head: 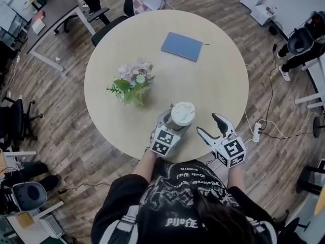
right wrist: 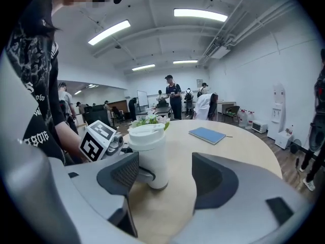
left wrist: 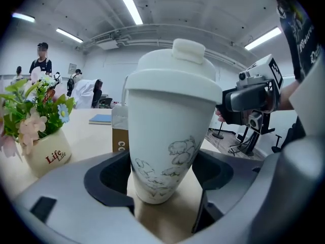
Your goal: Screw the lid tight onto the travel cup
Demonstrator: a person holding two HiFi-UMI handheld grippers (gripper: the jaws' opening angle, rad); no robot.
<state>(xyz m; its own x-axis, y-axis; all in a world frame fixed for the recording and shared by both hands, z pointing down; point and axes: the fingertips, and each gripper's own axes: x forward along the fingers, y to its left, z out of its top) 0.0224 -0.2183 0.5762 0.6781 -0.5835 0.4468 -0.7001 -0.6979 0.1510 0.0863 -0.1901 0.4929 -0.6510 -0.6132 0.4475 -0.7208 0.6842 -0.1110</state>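
Nearest to me, at the edge of the round surface (head: 213, 80), my left hand-held gripper (head: 172, 130) is closed on the lower body of the travel cup (head: 181, 117), one pad on either side of it just above the base; the cup stands upright with its white lid (left wrist: 172, 78) already sitting on the rim. To the right of the cup and apart from it, my right hand-held gripper (head: 208, 124) is empty, its jaws spread wide and aimed towards the cup without touching it. Beyond the cup, to its left, stands a small pot of flowers (head: 133, 88); farther beyond it lies a blue notebook (head: 182, 46). Whether the lid is fully threaded I cannot tell. Judged risks: the cup wall is smooth and tapers downward, so a firm twist on the lid may spin the cup inside the low left grip or tilt it; the cup stands near the edge, so a tilt towards me could drop it; the raised cap on the lid sits off-centre, so jaws closing on it unevenly may slip or seat the lid crooked.
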